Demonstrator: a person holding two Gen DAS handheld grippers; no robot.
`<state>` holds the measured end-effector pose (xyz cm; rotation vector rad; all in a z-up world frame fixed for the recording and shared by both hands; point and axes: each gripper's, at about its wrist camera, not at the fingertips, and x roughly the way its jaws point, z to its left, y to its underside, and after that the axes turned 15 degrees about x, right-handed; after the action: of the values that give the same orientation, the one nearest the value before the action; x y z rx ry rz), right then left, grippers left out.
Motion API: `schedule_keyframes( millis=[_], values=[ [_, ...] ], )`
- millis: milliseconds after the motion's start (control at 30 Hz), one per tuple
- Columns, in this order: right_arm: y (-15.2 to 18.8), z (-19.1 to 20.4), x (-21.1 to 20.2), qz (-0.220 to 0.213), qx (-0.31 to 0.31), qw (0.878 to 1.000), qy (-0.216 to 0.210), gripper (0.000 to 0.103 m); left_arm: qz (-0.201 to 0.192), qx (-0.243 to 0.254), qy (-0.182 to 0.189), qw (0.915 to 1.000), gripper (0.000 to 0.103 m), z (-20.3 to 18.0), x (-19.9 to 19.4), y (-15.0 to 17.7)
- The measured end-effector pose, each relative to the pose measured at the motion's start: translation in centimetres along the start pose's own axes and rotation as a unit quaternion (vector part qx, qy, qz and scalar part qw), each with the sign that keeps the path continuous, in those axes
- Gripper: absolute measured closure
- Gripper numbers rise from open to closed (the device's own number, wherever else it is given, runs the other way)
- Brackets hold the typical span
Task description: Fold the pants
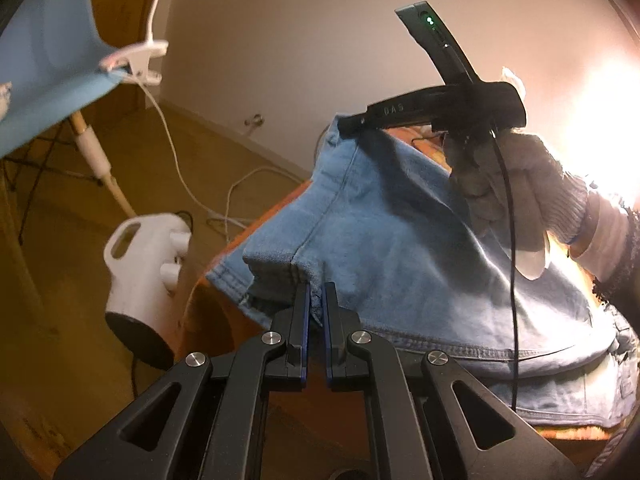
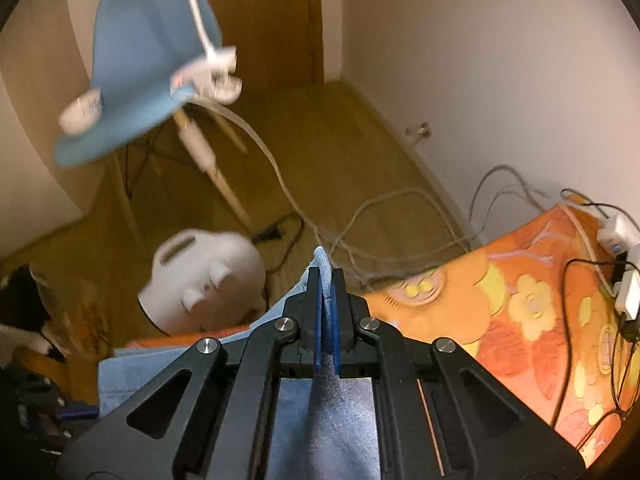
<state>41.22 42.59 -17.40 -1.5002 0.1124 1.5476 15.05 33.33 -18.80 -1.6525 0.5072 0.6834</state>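
**Both grippers pinch the jeans, fold still in the making**

The pants (image 1: 400, 240), a pair of light blue jeans, lie partly on the surface with the orange flowered cover (image 2: 500, 300) and partly lifted off it. The left gripper (image 1: 317, 300) has its jaws closed down to a narrow slit on a thick seamed edge of the denim, at the near side of the garment. The right gripper (image 2: 327, 292) also has its jaws pressed together on a fold of blue cloth, a tip of which pokes out past them; in the left wrist view it is seen above the pants, holding a raised corner in a gloved hand (image 1: 516, 200), so the fabric hangs in a slanted sheet between the two grips.

Judging from this, the grasping step is done and the pants are being carried over for a fold. The waistband with its stitching still lies flat on the cover below the raised part. What is left: lay the lifted part down onto the rest, let go, and likely fold again. How many folds are already made cannot be told.

Beyond the pants, on the floor, stands a white appliance (image 2: 200, 280), with loose cables (image 2: 380, 220) near the wall.
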Motion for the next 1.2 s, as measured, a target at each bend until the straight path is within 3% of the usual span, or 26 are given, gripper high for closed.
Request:
schedule_keyframes(
  millis=[133,200,233,267,333,433,600,767,900,1033,1200],
  values=[
    [0.9,-0.5,1.0,0.027,0.002,1.0,0.011,0.097,0.01,-0.007,0.003,0.9999,0.098,0.1,0.5,0.5],
    [1.1,-0.9,0.1,0.027,0.006,1.0,0.014,0.088,0.014,-0.006,0.0,0.9999,0.096,0.2,0.3,0.4],
    [1.1,-1.1,-0.8,0.021,0.009,1.0,0.019,0.079,0.017,-0.003,-0.003,0.9998,0.094,0.1,0.2,0.3],
    [1.2,-1.4,-2.1,0.01,0.012,1.0,0.023,0.071,0.022,-0.002,-0.003,0.9997,0.094,0.1,0.0,0.2],
    [1.4,-2.0,-4.5,-0.008,0.024,0.999,0.021,0.064,0.023,-0.001,-0.014,0.9996,0.09,0.1,-0.5,0.1],
    [2.4,-3.3,-9.3,-0.035,0.058,0.998,0.01,0.059,0.021,0.006,-0.024,0.9995,0.09,-0.1,-1.9,-0.4],
    [5.7,-5.3,-17.2,-0.072,0.087,0.993,0.029,0.055,0.0,0.041,-0.018,0.999,0.09,-2.1,-5.2,-2.2],
    [10.0,-7.9,-24.5,-0.097,0.115,0.987,0.059,0.055,-0.019,0.066,0.023,0.9974,0.089,-5.3,-7.6,-4.2],
    [14.7,-10.9,-31.1,-0.117,0.149,0.978,0.087,0.054,-0.025,0.097,0.07,0.9925,0.077,-9.4,-8.6,-5.4],
    [19.4,-13.8,-37.2,-0.135,0.174,0.968,0.122,0.054,-0.026,0.132,0.114,0.9844,0.075,-14.0,-9.0,-6.3],
    [25.5,-18.3,-44.4,-0.15,0.215,0.951,0.162,0.054,-0.015,0.17,0.168,0.9708,0.064,-20.1,-8.8,-6.7]
  ],
)
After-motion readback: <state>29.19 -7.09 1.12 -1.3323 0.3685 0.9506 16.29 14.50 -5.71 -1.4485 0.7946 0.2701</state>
